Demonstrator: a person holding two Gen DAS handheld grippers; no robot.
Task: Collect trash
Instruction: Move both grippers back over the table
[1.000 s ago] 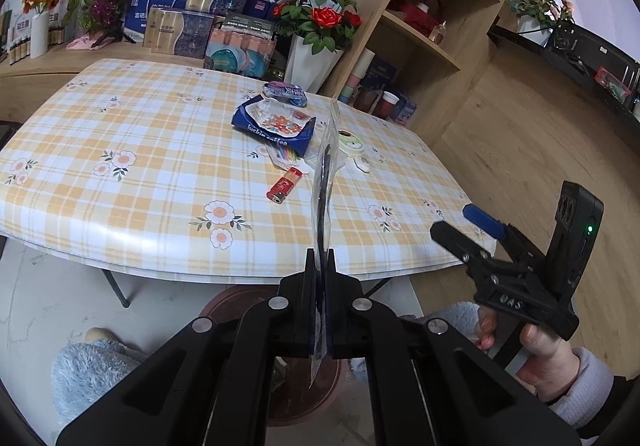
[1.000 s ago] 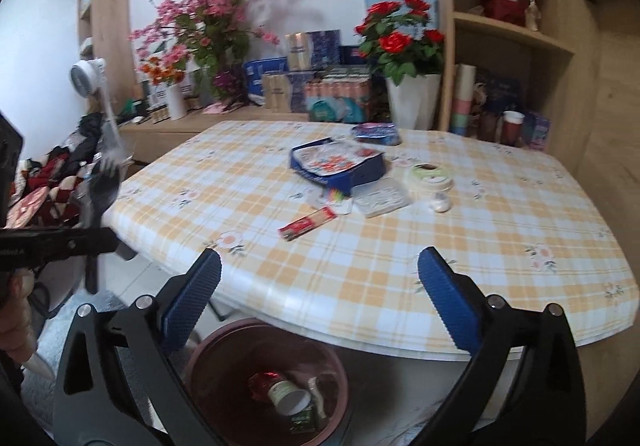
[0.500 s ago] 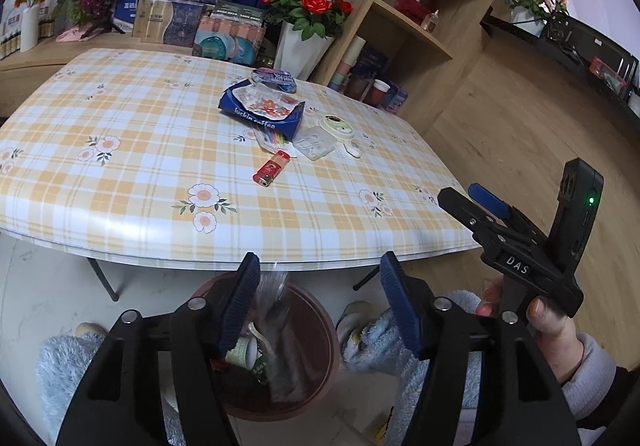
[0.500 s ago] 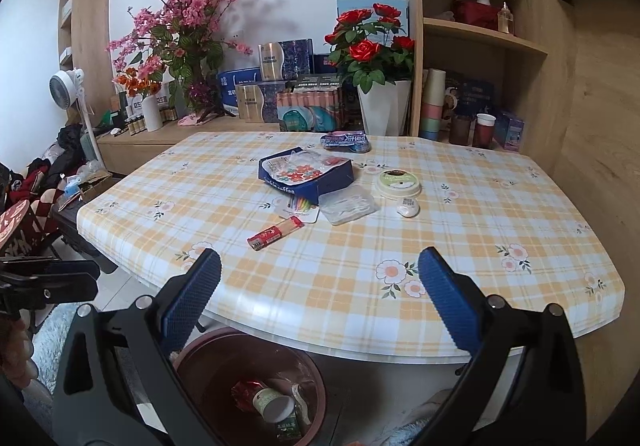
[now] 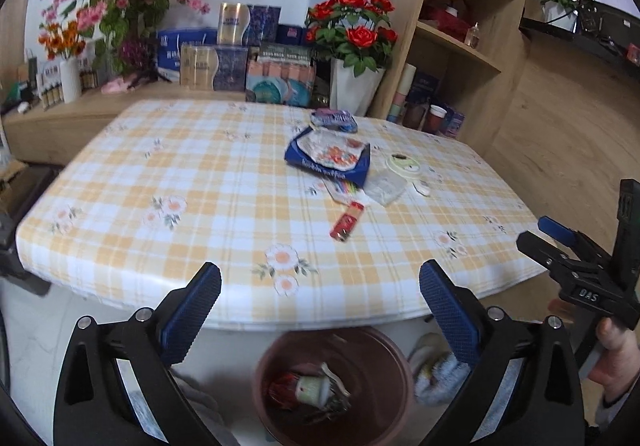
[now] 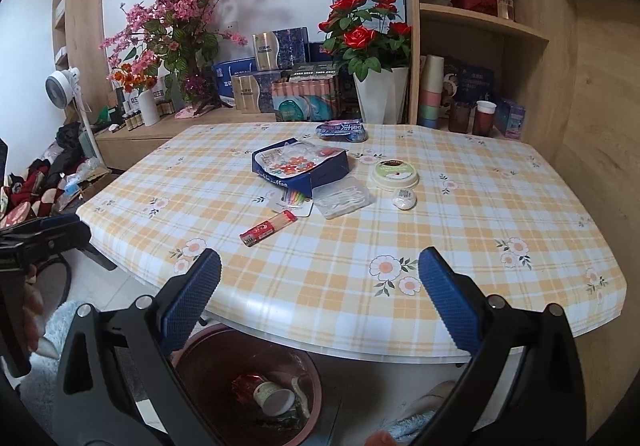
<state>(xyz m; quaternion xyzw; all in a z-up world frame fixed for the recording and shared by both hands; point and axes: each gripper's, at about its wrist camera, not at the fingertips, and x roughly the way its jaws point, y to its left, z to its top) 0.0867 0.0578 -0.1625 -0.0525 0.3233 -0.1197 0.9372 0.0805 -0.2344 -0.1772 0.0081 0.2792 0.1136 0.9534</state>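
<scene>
Both tongs stood wide open and held nothing: the left tongs and the right tongs each hung in front of the surface's near edge, above the brown bin on the floor under that edge. Inside the bin lay a paper cup and a crumpled red wrapper.

On the surface, trash sat grouped toward the far right part. A red stick packet lay nearest the front edge. Just behind it were a small card of coloured sticks and a clear plastic box, which touched a blue carton. A round pale-green lid and a small white lump lay to the right, and a blue-purple packet sat close to the far edge.
</scene>
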